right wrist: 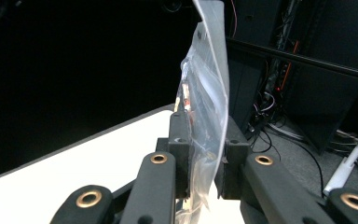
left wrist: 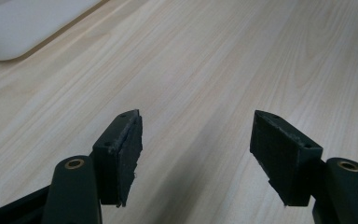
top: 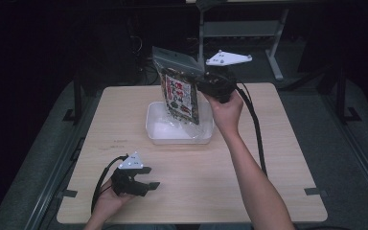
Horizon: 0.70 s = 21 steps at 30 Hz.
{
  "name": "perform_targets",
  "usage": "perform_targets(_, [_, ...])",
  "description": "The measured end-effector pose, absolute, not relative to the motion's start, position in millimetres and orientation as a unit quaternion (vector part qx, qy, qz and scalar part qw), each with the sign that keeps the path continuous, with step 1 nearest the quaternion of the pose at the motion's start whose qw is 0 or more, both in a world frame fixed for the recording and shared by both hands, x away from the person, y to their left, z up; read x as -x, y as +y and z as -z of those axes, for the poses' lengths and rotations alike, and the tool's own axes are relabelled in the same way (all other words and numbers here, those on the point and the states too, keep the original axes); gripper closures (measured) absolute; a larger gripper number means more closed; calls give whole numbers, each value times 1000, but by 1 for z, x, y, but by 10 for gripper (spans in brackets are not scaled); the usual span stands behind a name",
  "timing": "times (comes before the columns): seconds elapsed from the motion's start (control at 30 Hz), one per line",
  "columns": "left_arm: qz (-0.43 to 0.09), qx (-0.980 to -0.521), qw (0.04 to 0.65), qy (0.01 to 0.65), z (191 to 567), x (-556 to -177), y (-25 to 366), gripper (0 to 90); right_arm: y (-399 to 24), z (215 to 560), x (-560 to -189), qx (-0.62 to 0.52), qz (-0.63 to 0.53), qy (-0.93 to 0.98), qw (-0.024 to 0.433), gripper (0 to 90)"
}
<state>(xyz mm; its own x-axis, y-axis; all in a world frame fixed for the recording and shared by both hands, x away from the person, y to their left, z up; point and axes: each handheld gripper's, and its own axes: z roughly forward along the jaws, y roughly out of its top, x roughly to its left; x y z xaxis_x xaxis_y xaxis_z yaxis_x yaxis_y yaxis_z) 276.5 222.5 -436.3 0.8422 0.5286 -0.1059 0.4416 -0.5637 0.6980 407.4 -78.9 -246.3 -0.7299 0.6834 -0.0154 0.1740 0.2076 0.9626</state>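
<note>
A clear plastic bag (top: pixel 179 91) with a printed label and dark contents hangs upright over a white rectangular container (top: pixel 172 140) at the table's middle. My right gripper (top: pixel 202 82) is shut on the bag's upper right edge, and the bag's bottom dips into the container. In the right gripper view the jaws (right wrist: pixel 205 154) pinch the clear film of the bag (right wrist: pixel 207 88). My left gripper (top: pixel 152 177) rests low near the front left of the table, open, with nothing between its fingers. In the left gripper view it (left wrist: pixel 198 140) faces bare wood, with the container's corner (left wrist: pixel 23 28) at the upper left.
The light wooden table (top: pixel 268 158) has bare room to the right and front. Metal frame rails run along both sides, and a stand's white leg (top: pixel 274 52) rises behind the far edge. Cables trail from both grippers.
</note>
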Motion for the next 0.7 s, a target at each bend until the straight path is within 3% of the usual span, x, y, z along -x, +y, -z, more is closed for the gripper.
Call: perform_targets(0.7, [-53,-875,387,285,436,-279,227,319,-36,281,-435,-255,-557,748,253,783])
